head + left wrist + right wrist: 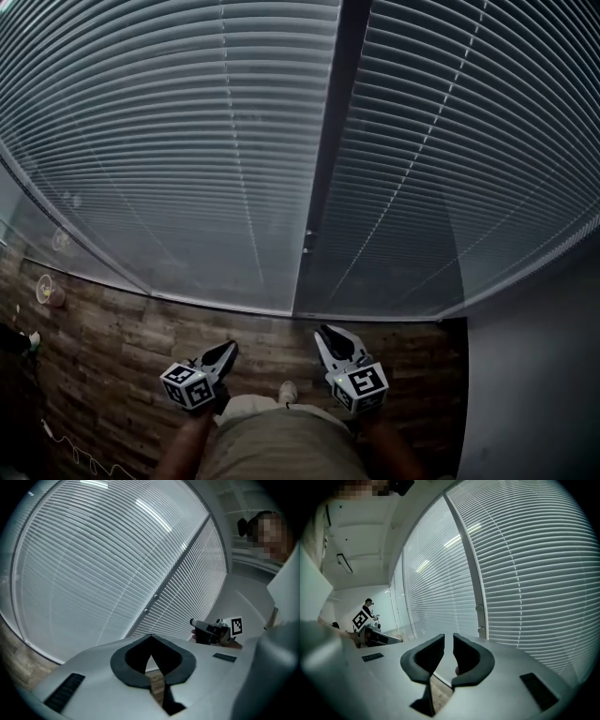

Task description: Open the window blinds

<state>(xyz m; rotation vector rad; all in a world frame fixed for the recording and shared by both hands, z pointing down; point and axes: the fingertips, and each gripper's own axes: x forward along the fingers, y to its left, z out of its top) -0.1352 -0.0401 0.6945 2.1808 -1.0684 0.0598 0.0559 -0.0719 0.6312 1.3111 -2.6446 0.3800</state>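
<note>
Two panels of grey slatted blinds cover the window ahead, the left blind and the right blind, slats closed and reaching almost to the floor. A dark upright frame post parts them, with two small knobs low on it. My left gripper is shut with nothing in it, low before the left blind. My right gripper points at the foot of the post, its jaws a narrow gap apart and empty. The same post shows in the left gripper view and the knobs in the right gripper view. Both grippers are short of the blinds.
Dark wooden floor runs under the window. A small round object lies by the glass at far left, and a thin cable trails at lower left. A plain wall closes the right side. My shoe shows between the grippers.
</note>
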